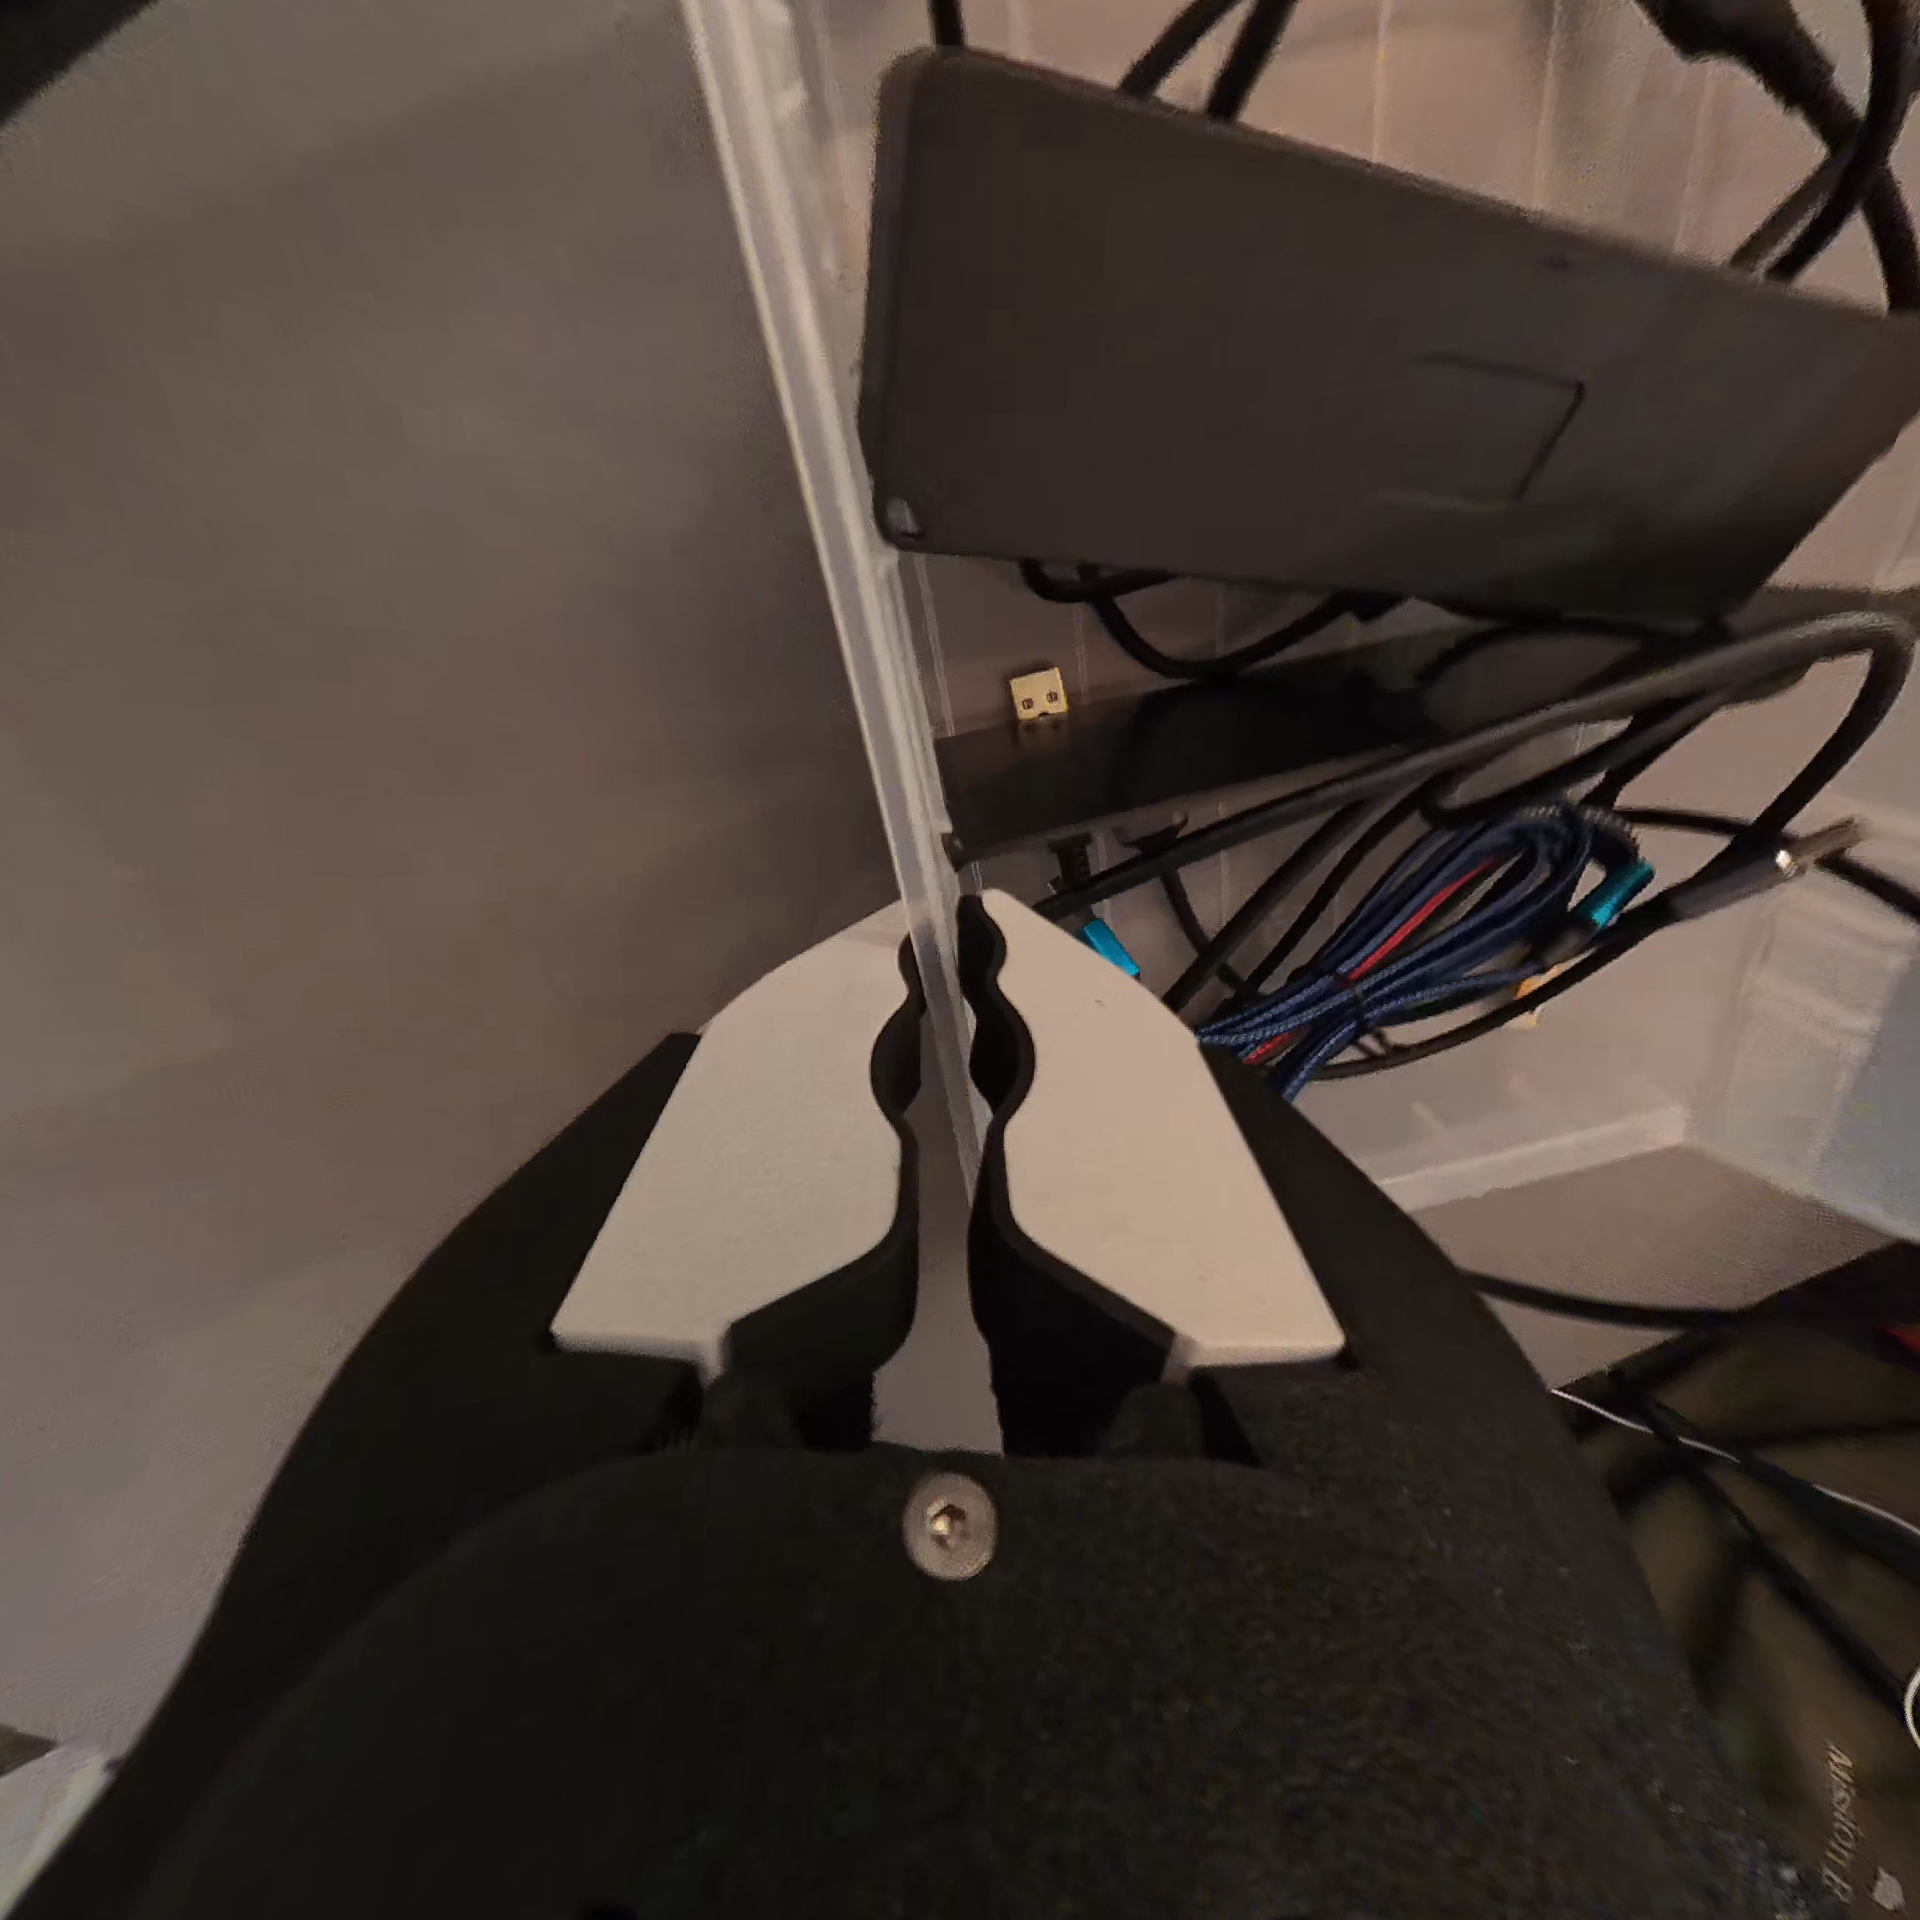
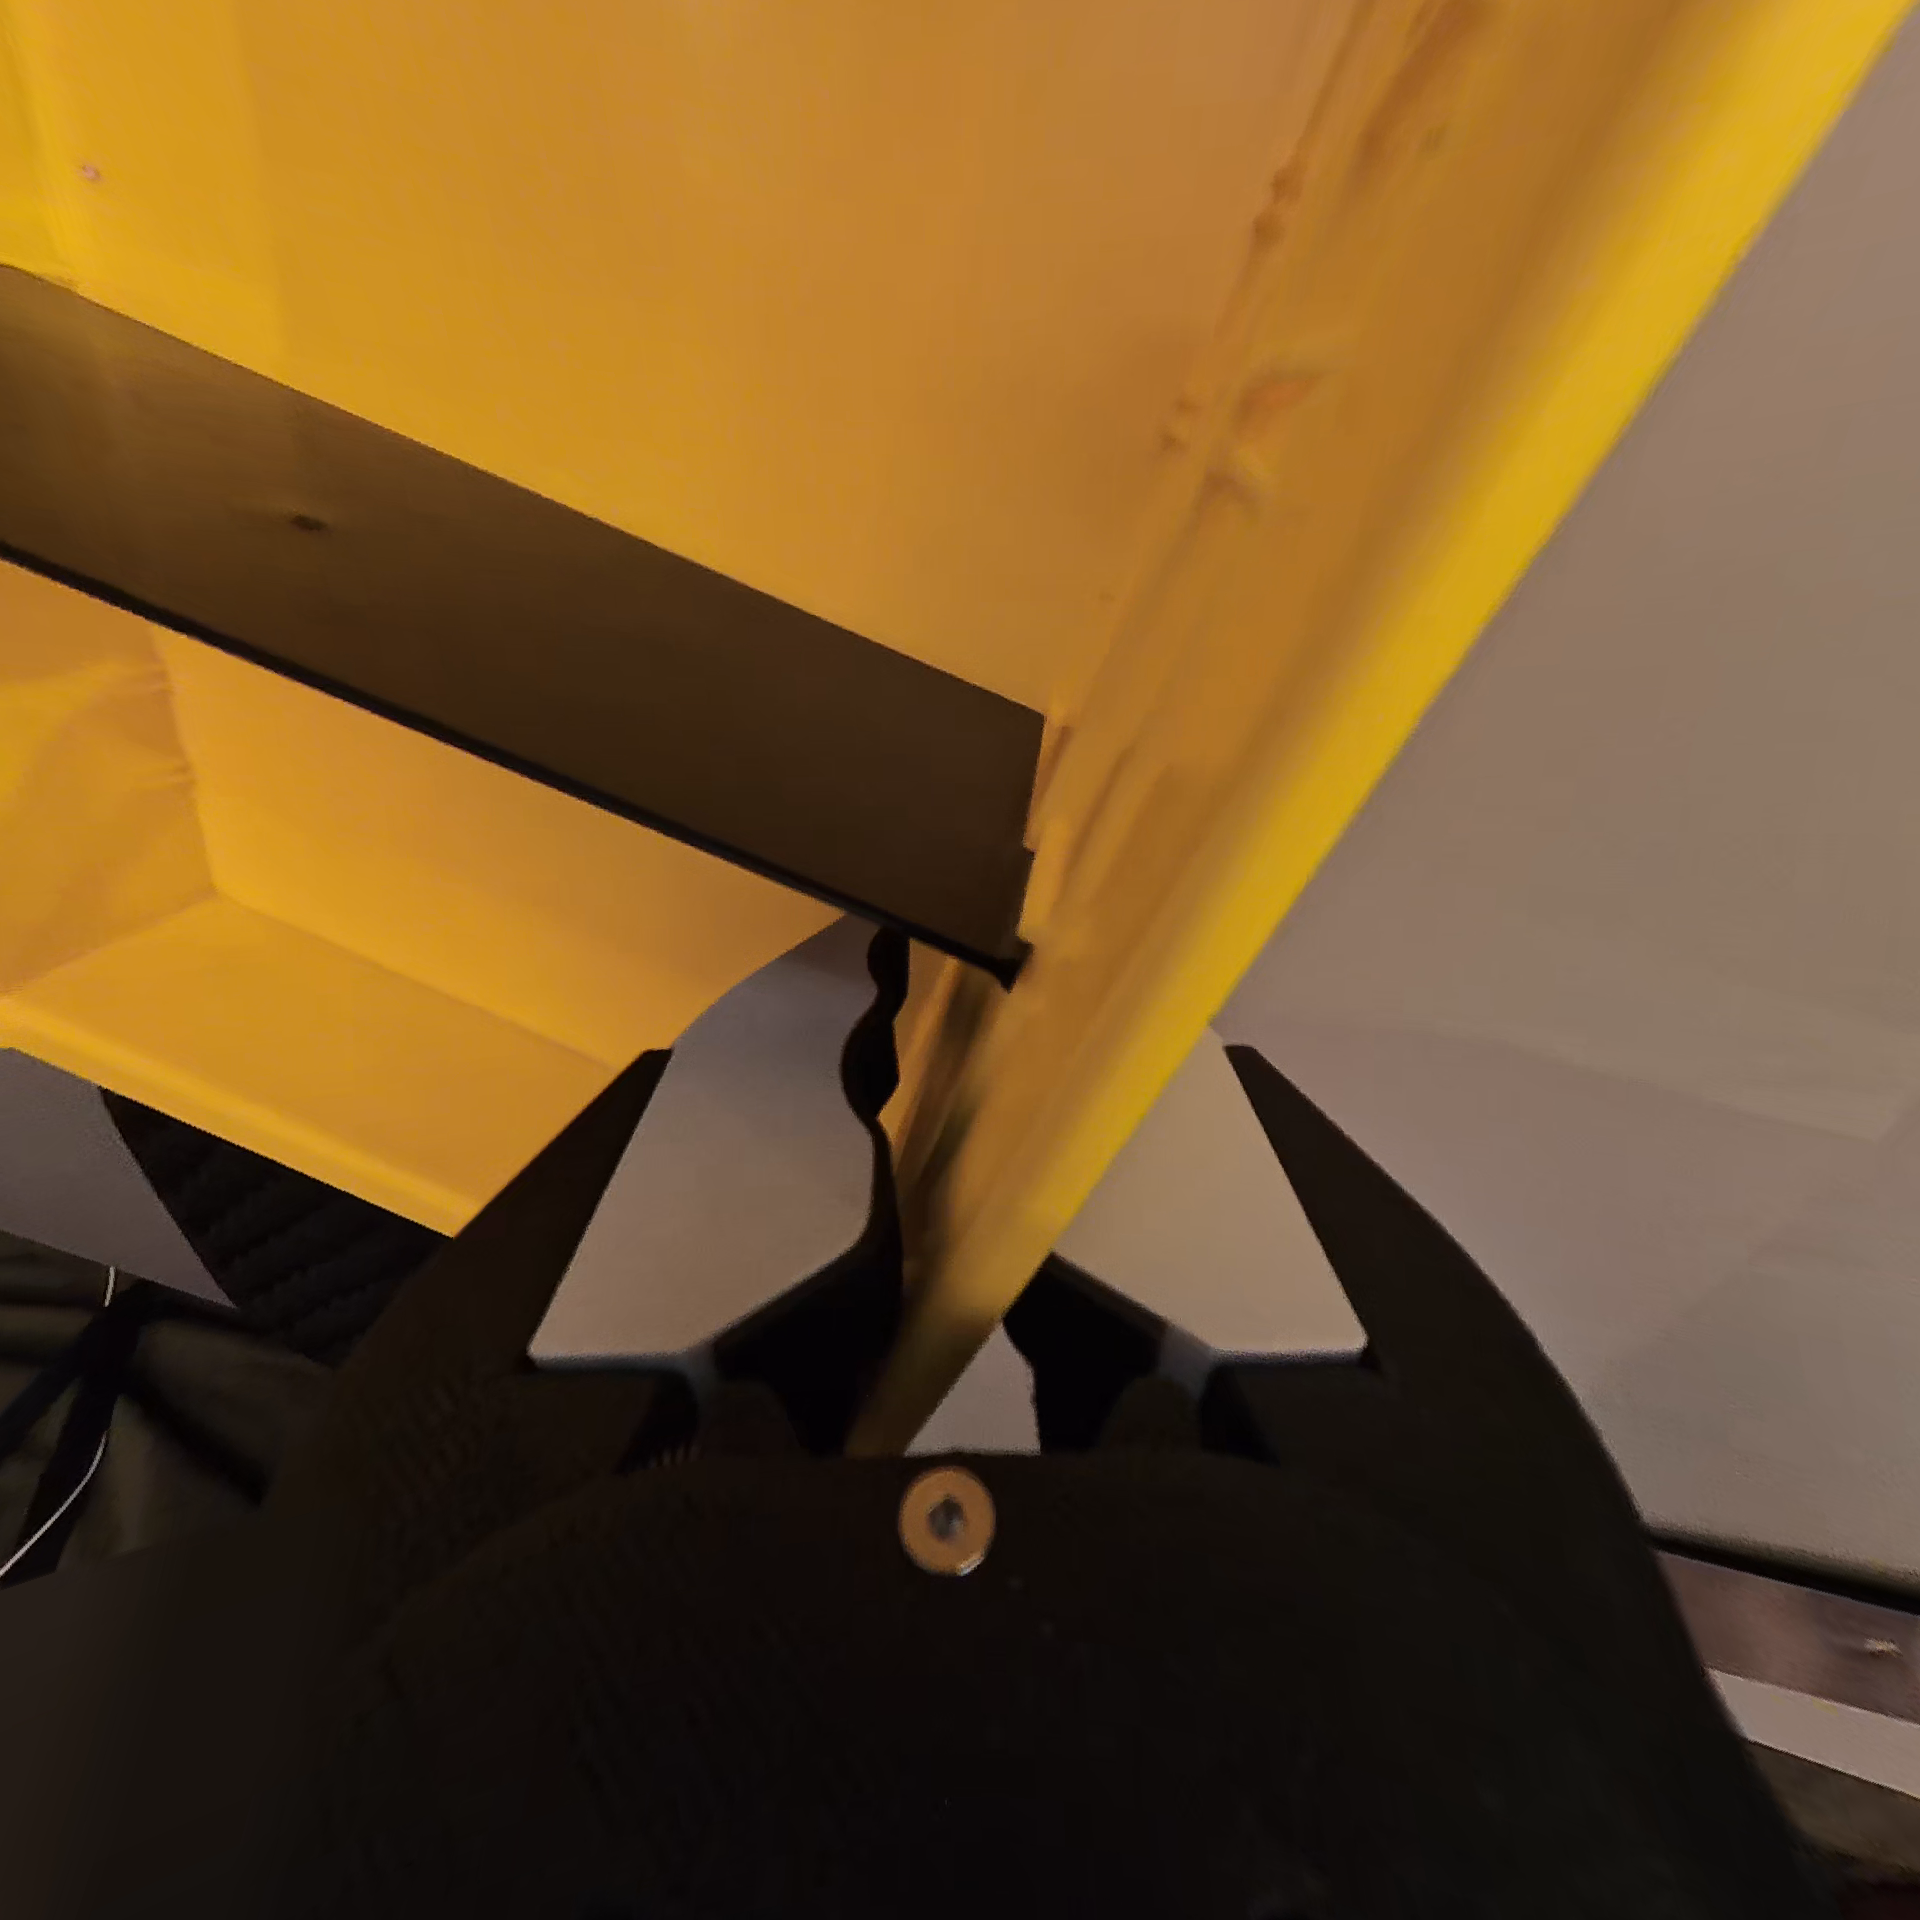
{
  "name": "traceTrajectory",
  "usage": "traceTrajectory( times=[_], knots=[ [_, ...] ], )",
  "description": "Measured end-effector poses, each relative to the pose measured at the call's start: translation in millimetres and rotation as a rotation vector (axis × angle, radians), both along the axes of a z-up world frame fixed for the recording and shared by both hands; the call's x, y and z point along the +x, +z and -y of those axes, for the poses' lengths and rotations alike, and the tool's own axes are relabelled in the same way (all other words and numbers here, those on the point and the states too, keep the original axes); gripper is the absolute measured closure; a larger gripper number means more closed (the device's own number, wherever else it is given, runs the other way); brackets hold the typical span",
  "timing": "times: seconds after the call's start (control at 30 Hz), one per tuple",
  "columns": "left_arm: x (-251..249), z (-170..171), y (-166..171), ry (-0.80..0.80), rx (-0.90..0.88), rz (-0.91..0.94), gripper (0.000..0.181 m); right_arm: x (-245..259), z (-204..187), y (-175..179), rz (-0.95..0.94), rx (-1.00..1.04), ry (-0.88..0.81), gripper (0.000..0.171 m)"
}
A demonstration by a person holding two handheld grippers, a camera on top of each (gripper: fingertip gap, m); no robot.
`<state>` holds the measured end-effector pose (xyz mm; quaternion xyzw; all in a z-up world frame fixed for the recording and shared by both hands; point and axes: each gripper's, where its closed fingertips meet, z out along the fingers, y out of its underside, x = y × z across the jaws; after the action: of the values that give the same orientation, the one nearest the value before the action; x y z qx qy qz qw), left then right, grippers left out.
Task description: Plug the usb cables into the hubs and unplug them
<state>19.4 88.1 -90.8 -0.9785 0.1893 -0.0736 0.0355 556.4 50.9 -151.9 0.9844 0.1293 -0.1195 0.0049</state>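
Observation:
My left gripper [image 1: 940, 997] is shut on the edge of a clear plastic panel [image 1: 821, 447] that rises between its pads. Past the panel, a dark grey hub [image 1: 1299, 343] hangs tilted at the upper right. Below it is a black hub [image 1: 1195, 769] with a gold USB plug [image 1: 1039, 701] in it. A bundle of blue braided cables [image 1: 1403, 966] and a loose grey plug [image 1: 1787, 862] lie to the right. My right gripper [image 2: 966, 1039] is shut on a yellow box wall [image 2: 1195, 727]. Its left pad [image 2: 878, 1039] presses the wall and its right finger is mostly hidden behind it.
A dark panel [image 2: 540, 644] crosses the yellow box from the left to the gripped wall. Black cables [image 1: 1870, 156] loop above and below the hubs. A grey wall [image 1: 364, 623] fills the left. Dark fabric [image 1: 1766, 1455] lies at the lower right. Left tips to right tips: about 55 cm.

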Motion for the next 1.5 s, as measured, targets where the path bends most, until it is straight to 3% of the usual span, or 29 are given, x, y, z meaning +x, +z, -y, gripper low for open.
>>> traceTrajectory(
  times=[0.43, 0.67, 0.87, 1.33, 1.5],
  knots=[
    [-183.4, 29.3, 2.2, 0.23, 0.081, -0.095, 0.176, -88.8, -1.7, -0.5, 0.015, -0.127, 0.141, 0.152],
    [-246.2, 57.7, 2.6, 0.342, 0.1, -0.097, 0.176, -117.1, 3.1, -0.3, 0.021, -0.151, 0.214, 0.151],
    [-272.0, 73.0, 2.7, 0.406, 0.116, -0.059, 0.177, -120.2, 5.7, -0.8, -0.015, -0.181, 0.195, 0.153],
    [-278.7, 72.1, 0.4, 0.311, 0.24, -0.125, 0.173, -119.0, 5.7, -0.3, -0.048, -0.179, 0.117, 0.145],
    [-270.2, 68.4, 3.0, 0.343, 0.289, -0.014, 0.16, -110.7, -5.2, 12.2, -0.004, -0.078, 0.063, 0.143]
  ],
)
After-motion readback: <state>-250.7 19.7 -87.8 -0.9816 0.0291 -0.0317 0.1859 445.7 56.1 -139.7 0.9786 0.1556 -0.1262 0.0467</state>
